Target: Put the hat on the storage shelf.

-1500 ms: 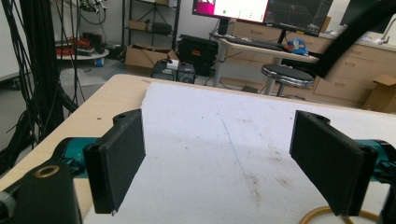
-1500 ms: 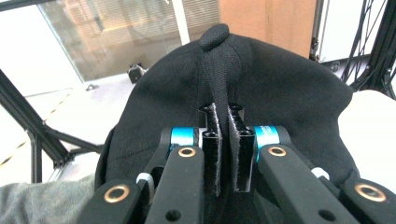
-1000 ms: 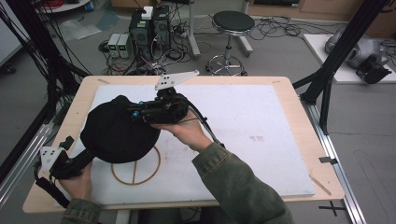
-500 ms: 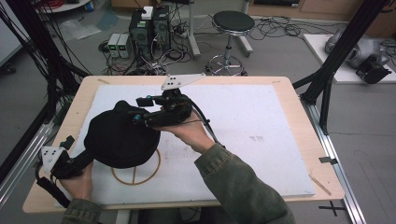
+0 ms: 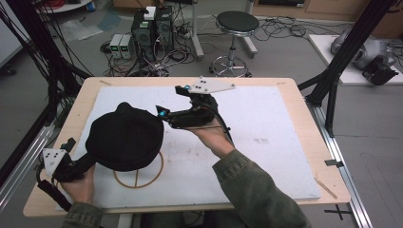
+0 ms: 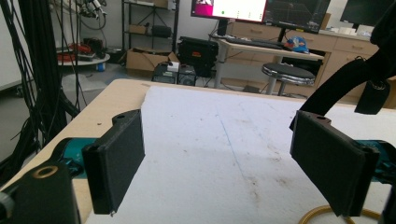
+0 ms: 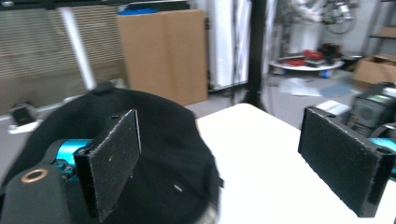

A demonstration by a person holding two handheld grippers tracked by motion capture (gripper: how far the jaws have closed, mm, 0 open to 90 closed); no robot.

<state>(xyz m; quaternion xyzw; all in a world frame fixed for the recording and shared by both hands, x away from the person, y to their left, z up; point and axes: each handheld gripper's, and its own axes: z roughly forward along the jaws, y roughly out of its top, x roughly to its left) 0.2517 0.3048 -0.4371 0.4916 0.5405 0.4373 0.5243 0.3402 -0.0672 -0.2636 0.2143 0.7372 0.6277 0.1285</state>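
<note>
Since a second ago, the right gripper (image 5: 177, 102) has been drawn back from the black cap (image 5: 124, 142), jaws apart. The cap is seen above a wooden ring (image 5: 138, 176) on the white mat (image 5: 266, 142); the left gripper (image 5: 71, 164) is held jaws apart

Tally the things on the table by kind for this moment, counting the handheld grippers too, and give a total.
Black cap: 1
Wooden ring: 1
White mat: 1
Handheld grippers, left gripper and right gripper: 2
Total: 5
</note>
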